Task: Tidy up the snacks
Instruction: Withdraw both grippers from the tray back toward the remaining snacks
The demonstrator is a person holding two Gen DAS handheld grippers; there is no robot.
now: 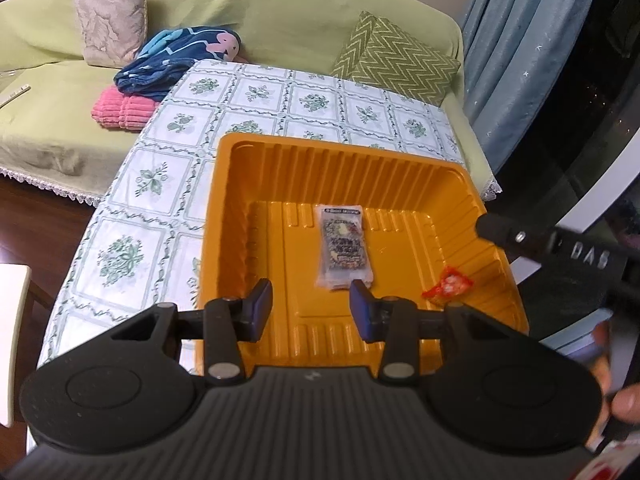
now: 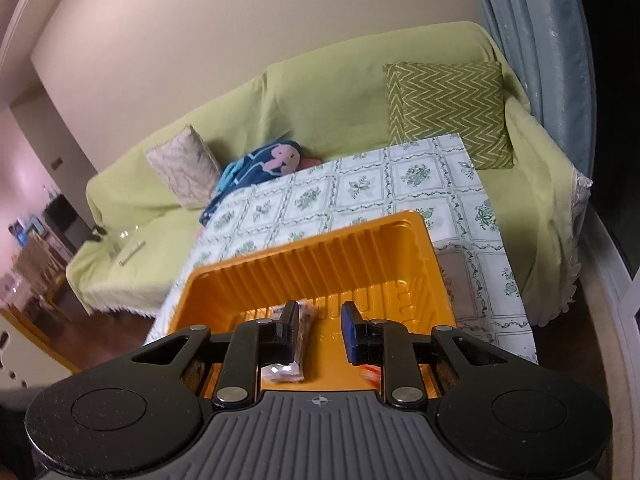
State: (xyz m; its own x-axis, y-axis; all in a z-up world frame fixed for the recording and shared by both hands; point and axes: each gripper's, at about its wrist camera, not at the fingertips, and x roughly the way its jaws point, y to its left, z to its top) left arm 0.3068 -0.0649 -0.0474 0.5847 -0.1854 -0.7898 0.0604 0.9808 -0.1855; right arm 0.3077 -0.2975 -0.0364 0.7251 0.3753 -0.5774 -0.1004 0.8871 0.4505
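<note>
An orange plastic tray (image 1: 340,172) stands on the floral tablecloth. On its floor lie a dark snack packet (image 1: 344,252) and, to the right, a small red packet (image 1: 448,290). My left gripper (image 1: 311,312) hovers over the tray's near part, open, with nothing between its fingers. My right gripper (image 1: 496,230) reaches in over the tray's right wall. In the right wrist view the right gripper (image 2: 320,334) has its jaws a little apart and empty above the tray (image 2: 320,260). The dark packet (image 2: 282,372) lies under its left finger and the red packet (image 2: 370,372) under its right finger.
The table (image 1: 160,184) butts against a green-covered sofa (image 1: 280,20) with cushions, a blue blanket (image 1: 176,60) and a pink cloth (image 1: 124,110). A curtain (image 1: 520,60) and dark window are on the right. A person's hand (image 1: 624,400) shows at the lower right.
</note>
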